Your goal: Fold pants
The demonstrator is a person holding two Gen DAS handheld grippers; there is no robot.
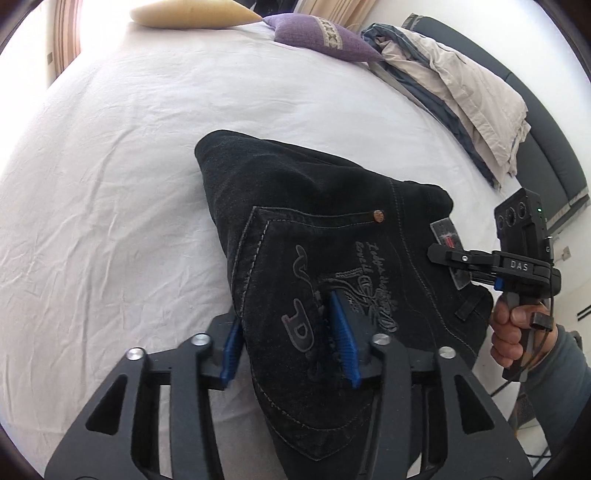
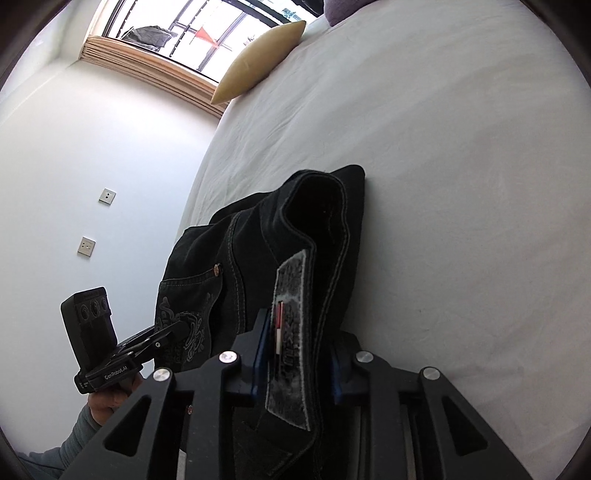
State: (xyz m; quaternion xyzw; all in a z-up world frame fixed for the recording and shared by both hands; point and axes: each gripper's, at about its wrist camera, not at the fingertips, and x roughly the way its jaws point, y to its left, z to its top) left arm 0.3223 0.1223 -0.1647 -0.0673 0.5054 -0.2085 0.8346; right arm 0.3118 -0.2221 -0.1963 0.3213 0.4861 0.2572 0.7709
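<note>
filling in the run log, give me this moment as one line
task: fold pants | pants: folded, on bed | left gripper: fingers open around back pocket edge | right gripper: fingers around waistband patch, grip unclear

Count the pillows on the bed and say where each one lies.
2. A tan pillow lies at the far end of the bed; a purple pillow lies beside it, next to the heap of bedding. More may be hidden beyond the frame.
</note>
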